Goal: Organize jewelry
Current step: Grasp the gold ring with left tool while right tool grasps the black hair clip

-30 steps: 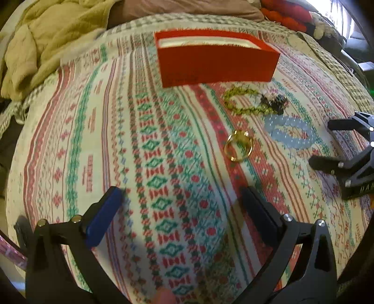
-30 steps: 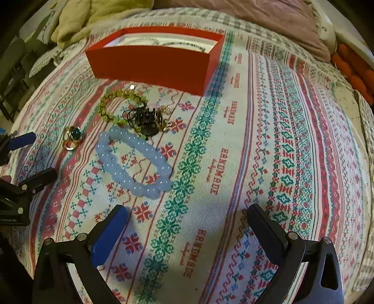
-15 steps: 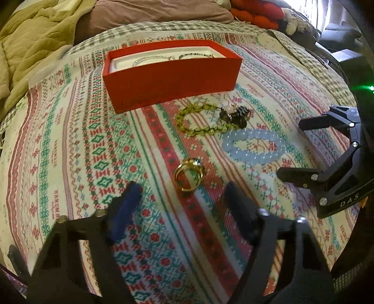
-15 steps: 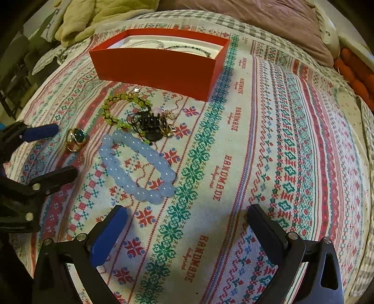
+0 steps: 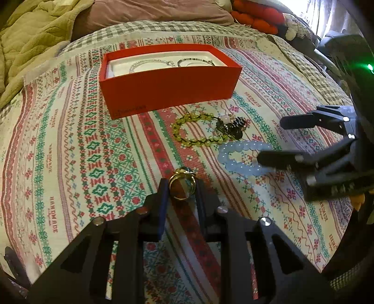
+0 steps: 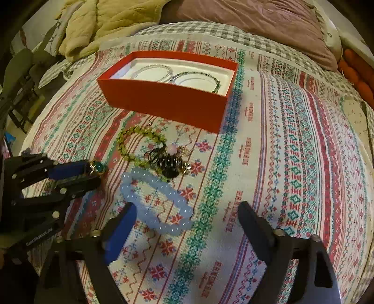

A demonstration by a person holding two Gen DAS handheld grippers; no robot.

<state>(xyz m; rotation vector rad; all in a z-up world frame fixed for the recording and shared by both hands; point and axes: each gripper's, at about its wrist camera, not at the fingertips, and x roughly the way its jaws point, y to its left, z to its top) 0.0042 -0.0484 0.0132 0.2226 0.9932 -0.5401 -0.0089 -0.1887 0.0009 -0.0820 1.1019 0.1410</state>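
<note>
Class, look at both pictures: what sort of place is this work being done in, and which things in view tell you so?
Most likely a bedroom, with the work done on a bed: a patterned cloth spread over a checked sheet, a crumpled yellow-green blanket and a mauve pillow behind the red box.

Patterned bedspread (image 6: 292, 163), red box (image 6: 168, 103), green bracelet (image 6: 131, 145), blue bracelet (image 6: 159, 205)

Left claw (image 5: 181, 187) just closed narrow, right claw (image 6: 187, 218) wide, closing.
</note>
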